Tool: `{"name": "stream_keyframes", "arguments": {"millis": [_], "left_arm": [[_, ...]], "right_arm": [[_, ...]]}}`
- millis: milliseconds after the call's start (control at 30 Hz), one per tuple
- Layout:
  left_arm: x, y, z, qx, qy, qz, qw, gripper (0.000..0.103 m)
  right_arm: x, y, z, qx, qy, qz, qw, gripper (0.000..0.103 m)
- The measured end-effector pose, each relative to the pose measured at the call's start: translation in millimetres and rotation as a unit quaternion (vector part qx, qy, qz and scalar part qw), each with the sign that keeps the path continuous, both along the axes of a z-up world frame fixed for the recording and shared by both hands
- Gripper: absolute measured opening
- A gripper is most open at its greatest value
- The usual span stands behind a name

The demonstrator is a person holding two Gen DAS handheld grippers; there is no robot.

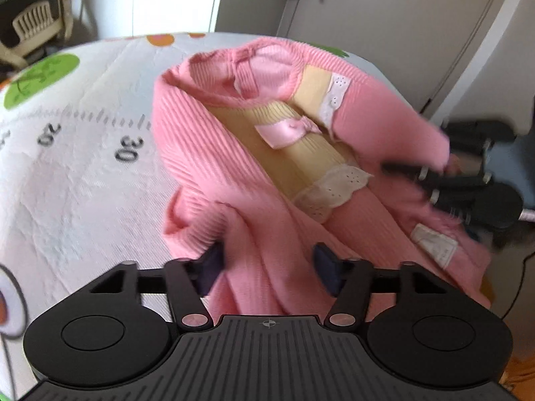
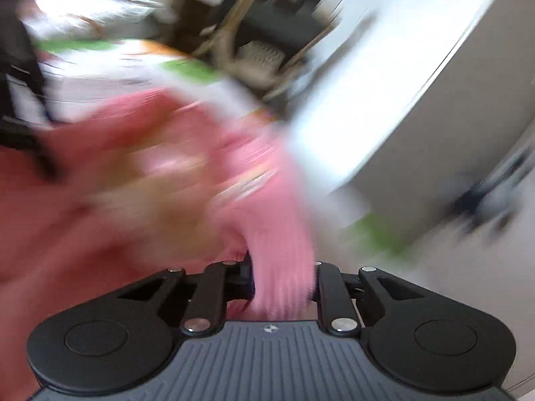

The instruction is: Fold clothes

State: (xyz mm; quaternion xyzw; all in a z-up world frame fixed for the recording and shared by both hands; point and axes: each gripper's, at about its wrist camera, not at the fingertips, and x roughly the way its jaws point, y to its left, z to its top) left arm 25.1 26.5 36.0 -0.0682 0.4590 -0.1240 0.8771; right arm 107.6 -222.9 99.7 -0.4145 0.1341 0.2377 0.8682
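Although the right view is blurred, the soft, light pink ribbed cardigan [image 1: 207, 153], lying on the printed mat [image 1: 83, 173], is seen clamped in the right tongs [image 2: 282, 280]; the left tongs [image 1: 267, 267] stand apart astride fabric at 6 o'clock, where its hem is best pinched

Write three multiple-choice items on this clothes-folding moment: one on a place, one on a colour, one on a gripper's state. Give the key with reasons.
1. Where does the pink bow sit?
A. on the yellow panel of the garment
B. on the mat beside the number 30
C. on the white cupboard

2. What colour is most of the ribbed garment?
A. blue
B. pink
C. green

3. How is the right gripper?
A. wide open over bare mat
B. out of view
C. closed on a bunch of pink fabric

Key: 1 A, the bow lies on the yellow ribbed panel. 2 B, the sleeves and body are pink. 3 C, pink cloth fills the gap between its fingers.
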Motion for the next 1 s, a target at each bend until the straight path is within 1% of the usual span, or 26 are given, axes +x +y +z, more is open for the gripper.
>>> {"name": "stream_keyframes", "arguments": {"millis": [33, 67, 100, 133, 167, 200, 233, 267, 300, 367, 400, 467, 500, 567, 600, 633, 667, 700, 733, 767, 800, 833, 867, 900, 967, 1000], "left_arm": [[-2, 6, 3, 0.000, -0.005, 0.008, 1.0000, 0.059], [-4, 13, 4, 0.006, -0.009, 0.021, 0.9997, 0.059], [-6, 20, 6, 0.013, -0.014, 0.034, 0.9992, 0.059], [-9, 27, 8, 0.022, -0.017, 0.052, 0.9983, 0.061], [-11, 33, 11, 0.028, -0.020, 0.067, 0.9972, 0.061], [-15, 38, 15, 0.026, -0.022, 0.076, 0.9965, 0.064], [-20, 44, 21, 0.021, -0.025, 0.085, 0.9959, 0.071], [-24, 47, 27, 0.015, -0.029, 0.088, 0.9956, 0.075], [-27, 46, 32, 0.004, -0.030, 0.083, 0.9961, 0.081], [-30, 42, 43, -0.020, -0.032, 0.069, 0.9969, 0.085], [-31, 40, 48, -0.032, -0.033, 0.063, 0.9970, 0.088], [-32, 25, 50, -0.083, -0.010, 0.026, 0.9961, 0.090], [-32, 15, 47, -0.100, 0.005, 0.007, 0.9949, 0.090], [-31, -11, 34, -0.108, 0.038, -0.024, 0.9932, 0.090], [-28, -21, 25, -0.104, 0.052, -0.032, 0.9927, 0.083], [-25, -30, 16, -0.098, 0.067, -0.040, 0.9921, 0.065], [-22, -39, 7, -0.093, 0.081, -0.048, 0.9912, 0.051], [-18, -43, 2, -0.088, 0.090, -0.050, 0.9908, 0.029], [-15, -44, 3, -0.084, 0.086, -0.053, 0.9914, 0.020], [-11, -41, 7, -0.083, 0.074, -0.056, 0.9922, 0.016], [-9, -36, 16, -0.078, 0.053, -0.054, 0.9941, 0.011], [-8, -27, 27, -0.062, 0.025, -0.043, 0.9968, 0.009], [-4, -16, 33, -0.040, -0.001, -0.030, 0.9987, 0.008], [-3, -1, 43, -0.007, -0.034, -0.009, 0.9993, 0.004], [-4, 32, 61, 0.048, -0.081, 0.041, 0.9947, 0.004], [-3, 53, 67, 0.074, -0.097, 0.077, 0.9895, 0.004]], "right_arm": [[17, -1, 1, -0.012, -0.049, -0.029, 0.998, 0.023], [36, -5, 4, 0.000, -0.057, -0.057, 0.997, 0.026], [52, -10, 9, 0.032, -0.033, -0.081, 0.996, 0.028], [66, -18, 13, 0.077, 0.007, -0.101, 0.992, 0.028], [73, -23, 14, 0.110, 0.041, -0.111, 0.987, 0.028], [75, -27, 11, 0.128, 0.062, -0.113, 0.983, 0.030], [75, -29, 7, 0.137, 0.077, -0.113, 0.981, 0.034], [72, -29, 0, 0.133, 0.082, -0.109, 0.982, 0.035], [68, -29, -5, 0.129, 0.084, -0.105, 0.983, 0.038], [66, -31, -11, 0.131, 0.094, -0.099, 0.982, 0.039], [64, -33, -12, 0.135, 0.098, -0.097, 0.981, 0.042], [56, -44, -11, 0.150, 0.102, -0.095, 0.979, 0.045], [51, -49, -10, 0.159, 0.103, -0.093, 0.978, 0.048], [44, -54, -9, 0.173, 0.104, -0.087, 0.976, 0.053], [43, -54, -8, 0.177, 0.102, -0.083, 0.975, 0.054], [42, -53, -6, 0.179, 0.100, -0.080, 0.975, 0.055], [40, -54, -4, 0.182, 0.097, -0.077, 0.975, 0.055], [36, -56, -1, 0.185, 0.094, -0.075, 0.975, 0.055], [33, -57, 2, 0.189, 0.091, -0.073, 0.975, 0.055], [31, -58, 5, 0.194, 0.088, -0.071, 0.974, 0.055], [30, -57, 8, 0.198, 0.086, -0.069, 0.974, 0.055], [29, -55, 10, 0.201, 0.084, -0.064, 0.974, 0.056], [27, -54, 11, 0.204, 0.085, -0.059, 0.973, 0.057], [26, -51, 12, 0.206, 0.086, -0.053, 0.973, 0.058], [26, -43, 11, 0.205, 0.095, -0.040, 0.973, 0.058], [25, -38, 10, 0.204, 0.101, -0.033, 0.973, 0.058]]}}
